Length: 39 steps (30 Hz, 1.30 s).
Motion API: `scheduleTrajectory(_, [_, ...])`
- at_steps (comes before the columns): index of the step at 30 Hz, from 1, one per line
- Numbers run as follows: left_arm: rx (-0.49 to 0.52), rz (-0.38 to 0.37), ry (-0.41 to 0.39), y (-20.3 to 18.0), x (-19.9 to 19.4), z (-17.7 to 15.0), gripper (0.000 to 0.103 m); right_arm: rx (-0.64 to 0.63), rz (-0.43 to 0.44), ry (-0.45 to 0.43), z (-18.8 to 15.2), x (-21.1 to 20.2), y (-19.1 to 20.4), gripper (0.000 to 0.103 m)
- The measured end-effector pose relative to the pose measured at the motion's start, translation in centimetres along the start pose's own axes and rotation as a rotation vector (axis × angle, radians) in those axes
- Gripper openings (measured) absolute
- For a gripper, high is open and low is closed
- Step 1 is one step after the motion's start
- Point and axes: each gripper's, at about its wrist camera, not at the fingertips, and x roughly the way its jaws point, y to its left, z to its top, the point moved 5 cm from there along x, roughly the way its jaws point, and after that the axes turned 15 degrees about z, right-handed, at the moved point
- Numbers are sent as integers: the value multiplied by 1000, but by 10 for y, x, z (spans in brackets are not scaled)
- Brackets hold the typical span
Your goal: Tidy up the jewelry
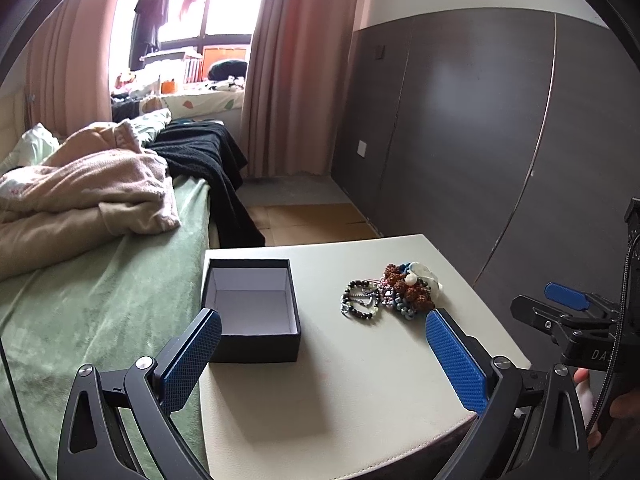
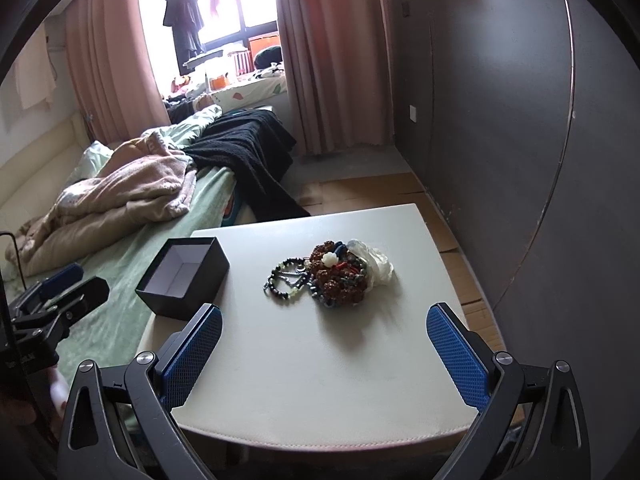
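Note:
A pile of bead bracelets and necklaces lies on the white table, right of an open, empty black box with a white lining. The pile and the box also show in the right wrist view on the table. My left gripper is open and empty, hovering above the table's near part, the box by its left finger. My right gripper is open and empty, above the table's near edge, short of the pile. Each gripper shows at the other view's edge: the right gripper, the left gripper.
A bed with a green sheet, a pink blanket and black clothing adjoins the table's left side. A dark wardrobe wall runs along the right. Crumpled clear plastic lies behind the pile. Curtains and a window are at the back.

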Motion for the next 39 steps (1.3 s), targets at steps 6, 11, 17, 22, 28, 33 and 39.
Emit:
scheduleTrajectory(6, [-16,5,-18,3,-1,2,102,1,0,-6,0,-3,-1,102])
scheduleTrajectory(11, [-8,15,-18,2,0,1,102,2,-1,-6,1,-4,-1,102])
scheduleTrajectory(17, [7,8,-19,-2,-1,0,102,10,-10,-6,3,-6,-5,102])
scheduleTrajectory(22, [7,3,-20,-2,-2,-1,102,12,-13,-6,3,-6,-6,102])
scheduleTrajectory(28, [7,4,-22,-1,-3,0,102,16,-22,-7,4,-7,-9,102])
scheduleTrajectory(33, [9,6,-24,-2,-3,0,102,16,-26,-6,2,-7,-10,102])
scheduleTrajectory(39, [9,2,-17,-2,0,0,102,12,-35,-2,3,-6,-9,102])
